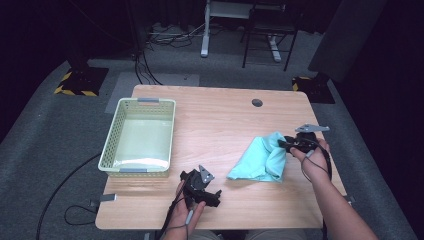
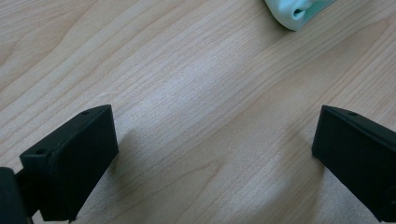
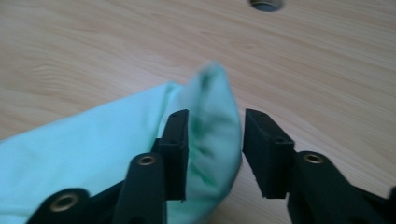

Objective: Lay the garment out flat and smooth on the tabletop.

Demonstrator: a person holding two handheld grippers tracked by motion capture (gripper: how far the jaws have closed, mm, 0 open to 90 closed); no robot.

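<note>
Left gripper (image 1: 214, 198) is sitting at the near edge of the table (image 1: 225, 120), jaws standing wide apart w/ nothing but bare wood between them in the left gripper view; a corner of the mint cloth (image 2: 297, 10) is just peeking in at the top of that view, so the cloth is lying ahead and well apart from it.

Right gripper (image 3: 212, 151) is hovering at the cloth's (image 1: 262, 157) right end. In the right gripper view its jaws are straddling a raised fold of cloth (image 3: 212, 135); the left pad is brushing or just beside the fabric, the right pad is standing off w/ a gap, so the jaws are partly apart, not clamped on it.

Cloth is lying crumpled right of centre, long axis running roughly from the near left up toward the right hand. Right hand (image 1: 312, 152) is much the nearer, already at it; I'd judge any next grab is falling to that side.

Farther off, left: pale green basket (image 1: 112, 135), looking empty. At the far edge: a round cable hole (image 1: 257, 102).

No brands, labels or readable writing anywhere.
</note>
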